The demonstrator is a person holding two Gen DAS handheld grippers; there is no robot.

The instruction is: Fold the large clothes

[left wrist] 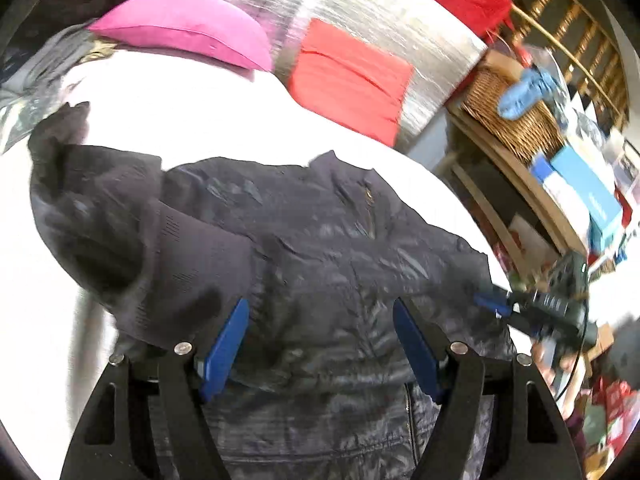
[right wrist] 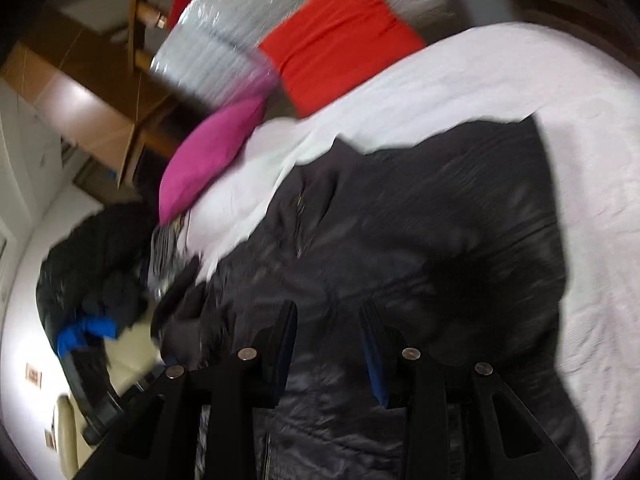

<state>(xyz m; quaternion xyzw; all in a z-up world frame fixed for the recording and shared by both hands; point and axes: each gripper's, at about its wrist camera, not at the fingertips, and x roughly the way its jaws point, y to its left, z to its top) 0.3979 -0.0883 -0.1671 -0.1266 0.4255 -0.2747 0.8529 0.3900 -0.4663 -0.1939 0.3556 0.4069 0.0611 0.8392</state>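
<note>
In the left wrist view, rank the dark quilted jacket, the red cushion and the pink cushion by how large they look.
1. Dark quilted jacket, by far, though nearest the camera.
2. Red cushion and pink cushion: too alike to rank.

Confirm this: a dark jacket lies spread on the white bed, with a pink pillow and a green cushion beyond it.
One detail is wrong: the cushion is red, not green, as the left wrist view shows. The dark jacket does lie spread on the white bed, with the pink pillow beyond it.
</note>
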